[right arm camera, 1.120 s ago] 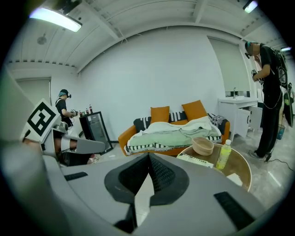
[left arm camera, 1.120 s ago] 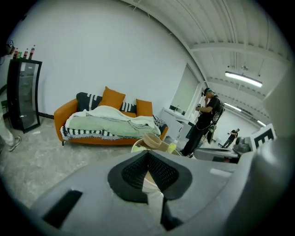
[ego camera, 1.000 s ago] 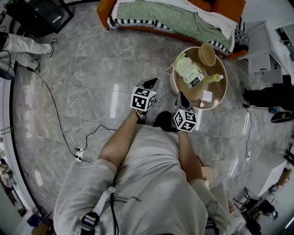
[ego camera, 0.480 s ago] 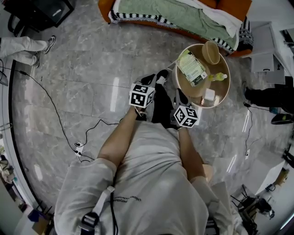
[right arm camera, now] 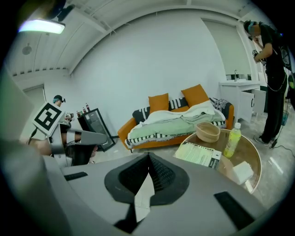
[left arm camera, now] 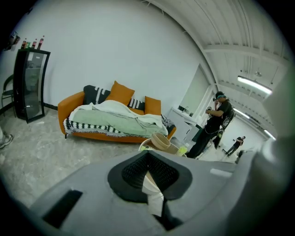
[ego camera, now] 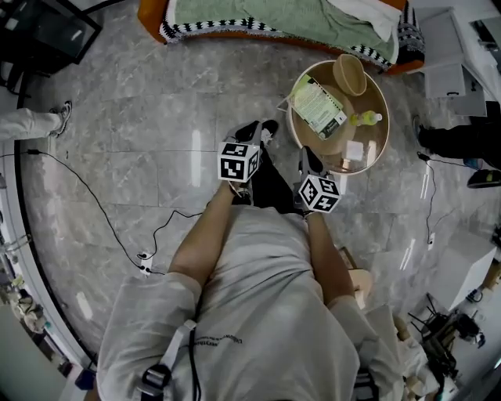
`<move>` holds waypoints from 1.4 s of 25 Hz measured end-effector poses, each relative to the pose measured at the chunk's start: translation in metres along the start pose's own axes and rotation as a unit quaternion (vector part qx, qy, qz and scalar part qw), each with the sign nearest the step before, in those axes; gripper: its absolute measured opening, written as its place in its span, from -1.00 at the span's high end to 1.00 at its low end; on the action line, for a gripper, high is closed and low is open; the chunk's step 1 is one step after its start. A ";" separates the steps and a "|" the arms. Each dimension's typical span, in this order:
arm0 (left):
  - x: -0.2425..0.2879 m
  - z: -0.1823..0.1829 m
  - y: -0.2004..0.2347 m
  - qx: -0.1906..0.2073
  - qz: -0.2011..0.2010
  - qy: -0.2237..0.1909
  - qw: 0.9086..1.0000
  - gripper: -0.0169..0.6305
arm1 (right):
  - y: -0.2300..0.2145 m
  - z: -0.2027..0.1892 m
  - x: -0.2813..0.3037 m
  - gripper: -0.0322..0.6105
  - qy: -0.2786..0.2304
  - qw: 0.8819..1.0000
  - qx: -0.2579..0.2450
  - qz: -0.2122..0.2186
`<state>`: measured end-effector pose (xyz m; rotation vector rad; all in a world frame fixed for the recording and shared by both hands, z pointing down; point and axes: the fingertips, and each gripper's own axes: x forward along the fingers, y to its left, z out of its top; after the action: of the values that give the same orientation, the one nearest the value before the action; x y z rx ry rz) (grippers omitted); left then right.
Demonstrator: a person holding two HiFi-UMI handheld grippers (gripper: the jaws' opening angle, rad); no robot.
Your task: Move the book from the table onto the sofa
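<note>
Both claws were fully closed with nothing in them: the left gripper [left arm camera: 148,159] had its pads together, and so did the right gripper [right arm camera: 148,160]. I held them side by side, apart, over the floor [ego camera: 156,117] just short of the table [ego camera: 292,129], the right one nearest its rim. The book [ego camera: 318,107] lay flat on the table on the side toward the sofa [left arm camera: 69,103], just beside the bowl [ego camera: 350,74]. One corner looked to stick out past the rim, though I couldn't be sure.

Room to move:
- There was wide bare floor left of the table, up to the sofa's front edge.
- Only a narrow strip of floor ran between the table's far rim and the sofa.
- A cable [ego camera: 143,264] trailed on the floor well to my left.
- A blanket [ego camera: 258,14] covered most of the seat.

Counts:
- On the table: one book, one bowl, one bottle [ego camera: 365,118] and one white box [ego camera: 354,150].
- One sofa with two orange cushions [left arm camera: 120,93].
- One black cabinet [left arm camera: 30,83].
- Two bystanders [left arm camera: 216,117] off to the right in the left gripper view
</note>
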<state>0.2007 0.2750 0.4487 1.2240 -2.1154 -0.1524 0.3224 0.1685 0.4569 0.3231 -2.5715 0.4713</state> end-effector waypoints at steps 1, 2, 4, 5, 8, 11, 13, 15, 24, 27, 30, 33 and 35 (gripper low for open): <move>0.006 -0.005 -0.001 0.003 -0.002 0.009 1.000 0.92 | -0.009 -0.002 0.004 0.88 0.009 1.000 0.002 -0.011; 0.012 -0.009 -0.001 0.006 -0.005 0.020 1.000 0.92 | -0.018 -0.003 0.010 0.88 0.017 0.999 0.009 -0.026; 0.025 -0.012 0.004 0.012 -0.007 0.038 0.999 0.92 | -0.035 0.001 0.024 0.88 0.030 0.998 0.020 -0.049; 0.032 -0.010 0.007 0.011 -0.006 0.044 0.999 0.92 | -0.040 0.005 0.033 0.88 0.035 0.998 0.022 -0.053; 0.051 0.006 0.012 -0.012 -0.008 0.048 0.999 0.92 | -0.050 0.020 0.058 0.88 0.046 0.997 0.024 -0.055; 0.075 0.030 0.008 -0.030 -0.032 0.042 0.998 0.92 | -0.059 0.040 0.087 0.88 0.056 0.997 0.024 -0.055; 0.097 0.050 0.008 -0.026 -0.042 0.041 0.998 0.92 | -0.069 0.060 0.105 0.88 0.052 0.997 0.022 -0.058; 0.117 0.068 0.004 -0.020 -0.049 0.044 0.998 0.92 | -0.078 0.079 0.117 0.88 0.046 0.997 0.023 -0.062; 0.190 0.117 -0.015 0.063 -0.075 0.080 0.992 0.92 | -0.135 0.126 0.164 0.88 0.035 0.994 0.070 -0.081; 0.196 0.128 -0.012 0.116 -0.084 0.103 0.984 0.92 | -0.153 0.123 0.178 0.88 0.019 0.988 0.119 -0.094; 0.201 0.137 -0.008 0.144 -0.096 0.121 0.978 0.92 | -0.165 0.125 0.194 0.88 0.004 0.979 0.173 -0.106; 0.218 0.139 -0.003 0.155 -0.093 0.140 0.973 0.92 | -0.174 0.140 0.207 0.88 -0.010 0.976 0.192 -0.105; 0.228 0.147 0.000 0.170 -0.093 0.146 0.970 0.92 | -0.177 0.147 0.215 0.88 -0.016 0.976 0.190 -0.105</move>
<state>0.0365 0.0587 0.4497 1.5398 -1.8148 0.3045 0.1322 -0.0790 0.4949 0.7332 -2.4288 0.8836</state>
